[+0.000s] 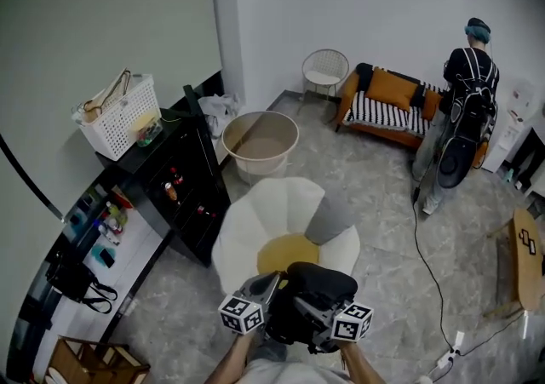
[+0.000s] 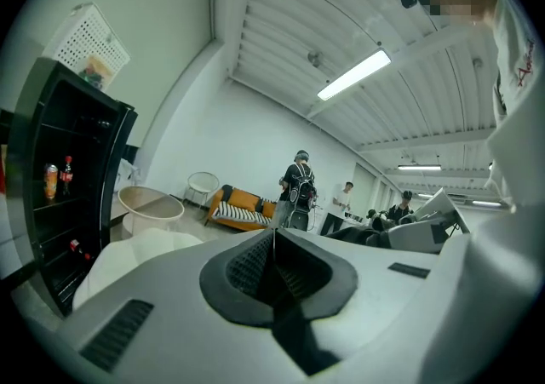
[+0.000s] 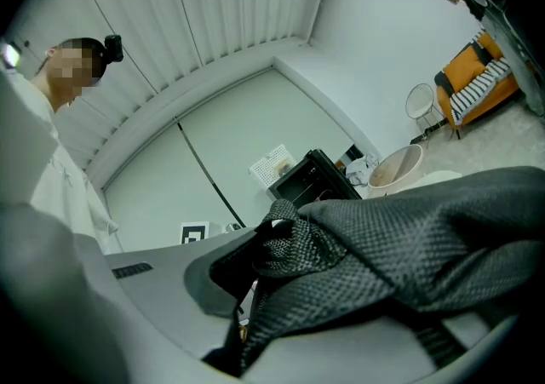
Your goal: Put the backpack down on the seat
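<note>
The right claw (image 3: 271, 233) is clenched on the backpack (image 1: 313, 293), with a bunch of its black woven fabric pinched between the jaws. The left claw (image 2: 273, 236) has its dark pads pressed together. In its own view I cannot tell whether anything thin is caught in the seam. In the head view both claws sit at the bottom edge with their marker cubes facing up, and the backpack hangs between them, close to the person's body. It is at the near edge of the seat (image 1: 255, 220), a white petal-shaped chair with a yellow cushion (image 1: 285, 253) in its middle. Whether the backpack touches the seat cannot be told. A black cabinet (image 1: 183, 178) with a white basket (image 1: 123, 118) on top stands to the left of the seat. A round tub (image 1: 260, 142) sits behind the seat.
</note>
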Demonstrator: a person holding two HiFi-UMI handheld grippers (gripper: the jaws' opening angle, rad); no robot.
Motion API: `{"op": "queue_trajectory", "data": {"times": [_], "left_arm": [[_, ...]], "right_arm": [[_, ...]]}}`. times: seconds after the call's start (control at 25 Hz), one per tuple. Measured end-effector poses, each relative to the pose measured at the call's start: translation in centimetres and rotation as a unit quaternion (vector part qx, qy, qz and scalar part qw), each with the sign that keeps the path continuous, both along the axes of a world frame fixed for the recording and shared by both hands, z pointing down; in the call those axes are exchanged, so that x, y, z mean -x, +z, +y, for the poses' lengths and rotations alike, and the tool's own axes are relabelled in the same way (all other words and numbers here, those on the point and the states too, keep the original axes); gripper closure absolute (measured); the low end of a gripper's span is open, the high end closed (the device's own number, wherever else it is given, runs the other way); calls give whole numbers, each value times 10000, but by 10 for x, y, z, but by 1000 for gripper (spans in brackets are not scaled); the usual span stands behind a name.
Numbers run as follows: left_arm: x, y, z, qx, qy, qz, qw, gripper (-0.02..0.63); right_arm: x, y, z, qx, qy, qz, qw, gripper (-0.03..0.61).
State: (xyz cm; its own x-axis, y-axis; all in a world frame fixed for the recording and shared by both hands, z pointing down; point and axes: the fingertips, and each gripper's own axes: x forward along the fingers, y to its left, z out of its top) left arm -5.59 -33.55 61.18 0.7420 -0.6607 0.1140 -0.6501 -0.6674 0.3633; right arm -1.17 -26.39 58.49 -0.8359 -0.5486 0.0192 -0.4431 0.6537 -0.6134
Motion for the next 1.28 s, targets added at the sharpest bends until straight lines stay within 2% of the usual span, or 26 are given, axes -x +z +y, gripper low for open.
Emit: {"op": "queue_trajectory", "data": {"times": [0.32, 0.52, 0.76, 1.04, 1.28], "left_arm": [[9, -23, -79, -211, 251, 56, 9994, 580], [12, -25, -107, -285, 309, 24, 9991, 580], [9, -8, -119, -49, 215, -103, 9997, 580], [0, 10, -135, 289, -89, -151, 9994, 580], [-8, 42, -149, 504, -316, -144, 9981, 580]], "right_arm": [[5, -28, -81, -288, 283, 59, 9992, 522], [-1, -37, -114, -421, 478, 0, 9980, 522], [-10, -22, -136, -168, 510, -115, 9985, 520], [-16, 7, -141, 305, 119, -91, 9994, 522], [-23, 43, -136, 613, -66, -288, 9977, 522]]}}
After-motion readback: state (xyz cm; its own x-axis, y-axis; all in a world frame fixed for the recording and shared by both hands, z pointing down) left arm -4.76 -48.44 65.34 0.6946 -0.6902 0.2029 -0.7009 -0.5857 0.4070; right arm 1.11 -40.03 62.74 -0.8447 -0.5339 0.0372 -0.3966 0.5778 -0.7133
